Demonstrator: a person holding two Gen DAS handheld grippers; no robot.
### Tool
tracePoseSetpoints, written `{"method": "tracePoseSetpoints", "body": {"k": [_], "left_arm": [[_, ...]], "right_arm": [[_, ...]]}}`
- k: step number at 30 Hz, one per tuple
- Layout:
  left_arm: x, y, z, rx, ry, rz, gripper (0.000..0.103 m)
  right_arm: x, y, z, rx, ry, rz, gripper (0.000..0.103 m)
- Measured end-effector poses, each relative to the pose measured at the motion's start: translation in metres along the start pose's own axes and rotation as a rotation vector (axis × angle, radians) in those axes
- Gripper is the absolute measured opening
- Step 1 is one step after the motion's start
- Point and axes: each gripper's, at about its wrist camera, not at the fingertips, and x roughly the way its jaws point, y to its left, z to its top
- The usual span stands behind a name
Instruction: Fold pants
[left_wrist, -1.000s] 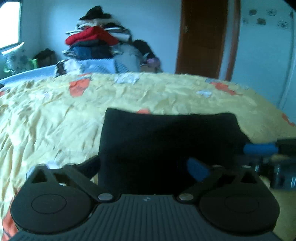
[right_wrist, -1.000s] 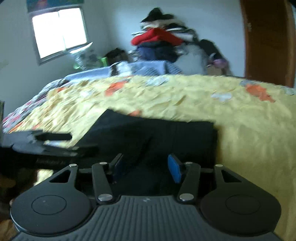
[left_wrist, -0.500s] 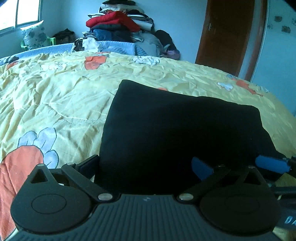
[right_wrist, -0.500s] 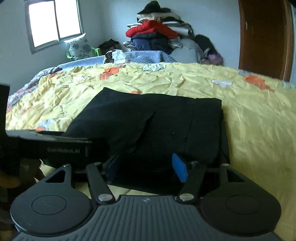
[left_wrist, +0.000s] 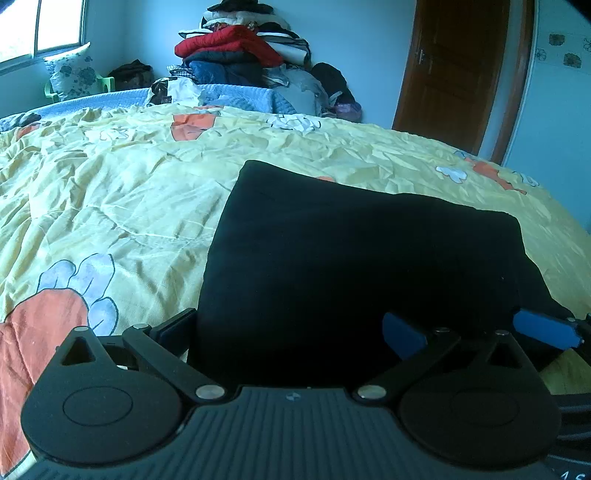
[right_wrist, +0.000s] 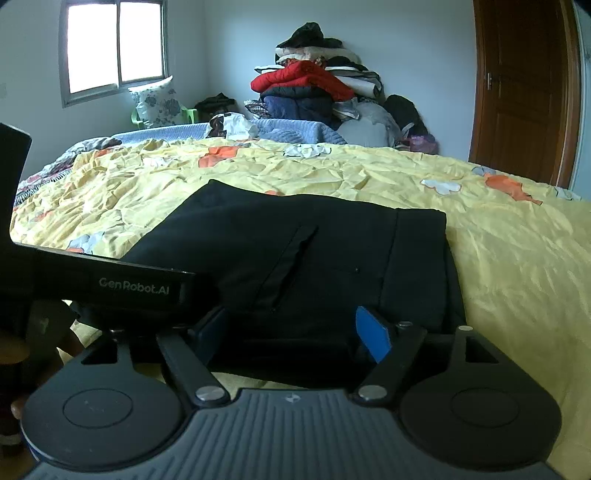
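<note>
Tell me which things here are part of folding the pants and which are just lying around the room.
Part of the job:
- black pants, folded on the yellow bedspread
- left gripper, open around the near edge
- right gripper, jaws opening, the pants' edge between them

Just lying about:
- clothes pile beyond the bed
- floral pillow on the green chair
- wooden door

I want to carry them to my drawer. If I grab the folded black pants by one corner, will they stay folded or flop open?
Probably flop open. The black pants are soft cloth, folded in loose layers that sag over the rumpled yellow bedspread, so nothing stiff holds the shape. They look thick, so likely a bit heavy. Lifting with both hands underneath should keep the fold.
</note>
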Motion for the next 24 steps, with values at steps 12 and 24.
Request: {"method": "tracePoseSetpoints", "body": {"k": [12, 24], "left_arm": [[-0.005, 0.0, -0.002, -0.014, -0.004, 0.008, 0.103], [-0.008, -0.018, 0.029, 0.121, -0.073, -0.04, 0.102]], "right_arm": [[-0.007, -0.002, -0.002, 0.005, -0.009, 0.015, 0.081], [0.004, -0.062, 0.046, 0.061, -0.02, -0.131, 0.052]]}}
